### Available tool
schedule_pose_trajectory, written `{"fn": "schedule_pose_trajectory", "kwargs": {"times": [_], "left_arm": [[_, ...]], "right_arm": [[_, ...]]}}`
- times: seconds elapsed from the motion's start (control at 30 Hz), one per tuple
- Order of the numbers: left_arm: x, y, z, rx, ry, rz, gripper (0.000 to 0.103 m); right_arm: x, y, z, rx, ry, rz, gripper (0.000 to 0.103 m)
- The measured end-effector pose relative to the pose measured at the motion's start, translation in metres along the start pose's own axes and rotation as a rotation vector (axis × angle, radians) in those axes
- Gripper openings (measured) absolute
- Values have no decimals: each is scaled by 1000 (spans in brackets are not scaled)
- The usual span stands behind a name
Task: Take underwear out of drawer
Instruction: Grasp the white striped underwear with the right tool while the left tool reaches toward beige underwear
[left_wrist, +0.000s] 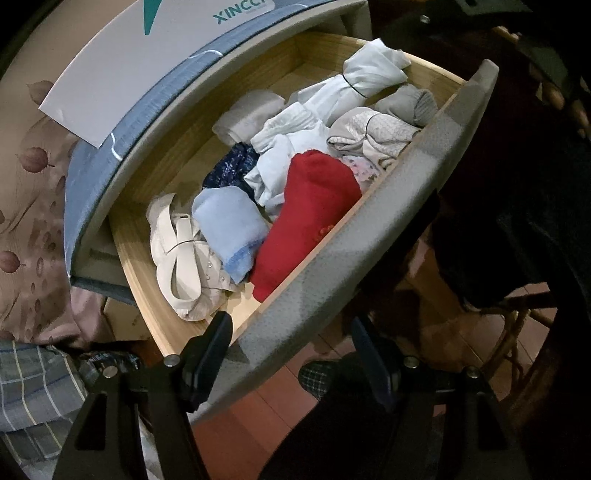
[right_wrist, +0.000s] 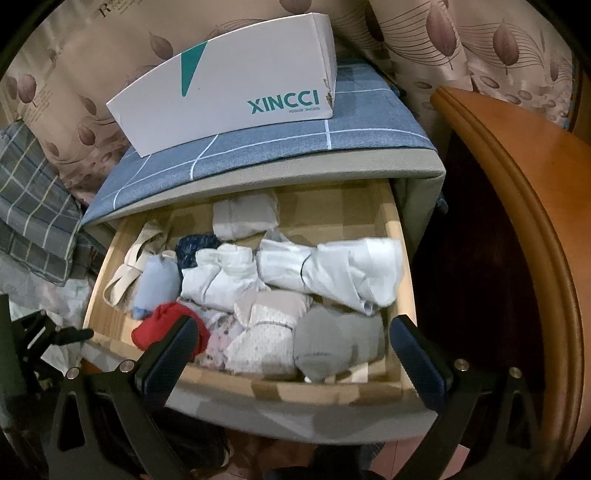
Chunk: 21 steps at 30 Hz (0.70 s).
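Observation:
The wooden drawer (right_wrist: 400, 266) of the nightstand stands pulled open, full of rolled underwear and socks. In the right wrist view a grey roll (right_wrist: 338, 341), a beige patterned roll (right_wrist: 269, 332), white rolls (right_wrist: 332, 273), a light blue roll (right_wrist: 155, 280) and a red piece (right_wrist: 166, 325) lie in it. My right gripper (right_wrist: 291, 354) is open, empty, just above the drawer's front edge, over the grey and beige rolls. In the left wrist view the drawer (left_wrist: 155, 266) shows with the red piece (left_wrist: 310, 218) and a light blue roll (left_wrist: 232, 225). My left gripper (left_wrist: 291, 354) is open and empty, straddling the grey drawer front (left_wrist: 369, 258).
A white XINCCI shoe box (right_wrist: 229, 77) sits on the nightstand's blue checked cloth (right_wrist: 354, 114). A wooden bed frame (right_wrist: 517, 184) stands to the right. Floral curtain (right_wrist: 74, 92) hangs behind. Checked bedding (right_wrist: 33, 206) lies at left. Reddish floor tiles (left_wrist: 258, 417) lie below.

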<state>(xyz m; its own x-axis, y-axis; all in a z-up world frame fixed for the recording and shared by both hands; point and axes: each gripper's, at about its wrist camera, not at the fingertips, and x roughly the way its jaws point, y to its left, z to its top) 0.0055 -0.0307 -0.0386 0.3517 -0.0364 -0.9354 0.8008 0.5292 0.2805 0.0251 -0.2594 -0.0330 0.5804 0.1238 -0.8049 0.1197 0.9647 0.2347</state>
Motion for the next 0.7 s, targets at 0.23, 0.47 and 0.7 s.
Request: {"fn": "schedule_pose_trajectory", "kwargs": {"times": [0.23,0.47,0.7], "left_arm": [[-6,0,-4,-50,-6,-56,69],[-11,21,-4,-171,-34,-150,69],[-26,40,-4,-352,-94,-284,69]], "right_arm": [[-1,-1,-2,-1,2,6,102],[2,0,-2,-5,12,9,102],[4,4,-2,-30,35,13,102]]}}
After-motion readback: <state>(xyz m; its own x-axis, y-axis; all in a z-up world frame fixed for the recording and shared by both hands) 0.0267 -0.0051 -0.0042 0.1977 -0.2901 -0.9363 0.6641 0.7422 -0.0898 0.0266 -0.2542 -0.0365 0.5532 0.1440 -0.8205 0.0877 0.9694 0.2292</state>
